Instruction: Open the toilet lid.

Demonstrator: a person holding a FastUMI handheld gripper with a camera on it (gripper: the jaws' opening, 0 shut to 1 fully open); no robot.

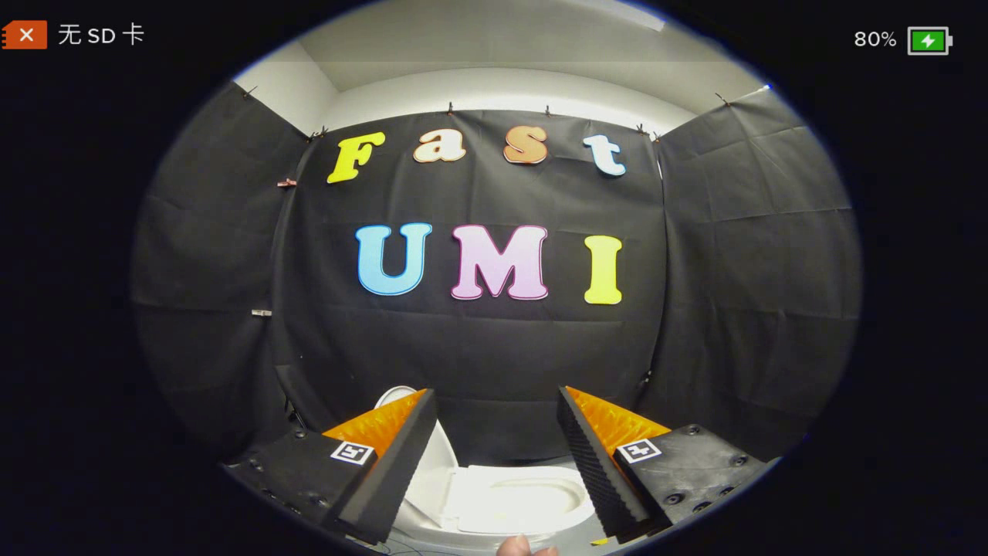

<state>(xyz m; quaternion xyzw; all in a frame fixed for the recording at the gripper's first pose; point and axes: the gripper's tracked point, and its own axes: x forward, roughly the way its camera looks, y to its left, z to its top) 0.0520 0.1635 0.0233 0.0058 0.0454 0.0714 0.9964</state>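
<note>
The claw [498, 463] hangs above the toilet [509, 502], its two fingers [394, 471] spread wide with nothing pinched between them. Down in the gap between the fingers sits the white toilet, seen from above. The lid [432, 463] looks already swung up: it stands on edge along the left side of the bowl, its top end poking out just past the left finger's tip, with much of it hidden behind that finger. The seat [513, 494] lies flat and open to view, its oval hole just inside the right finger's ribbed pad. Neither finger touches lid or seat. A fingertip of a person's hand [525, 547] peeks in at the very bottom, below the seat. Beyond it all, black cloth [494, 347] walls the booth.
</note>
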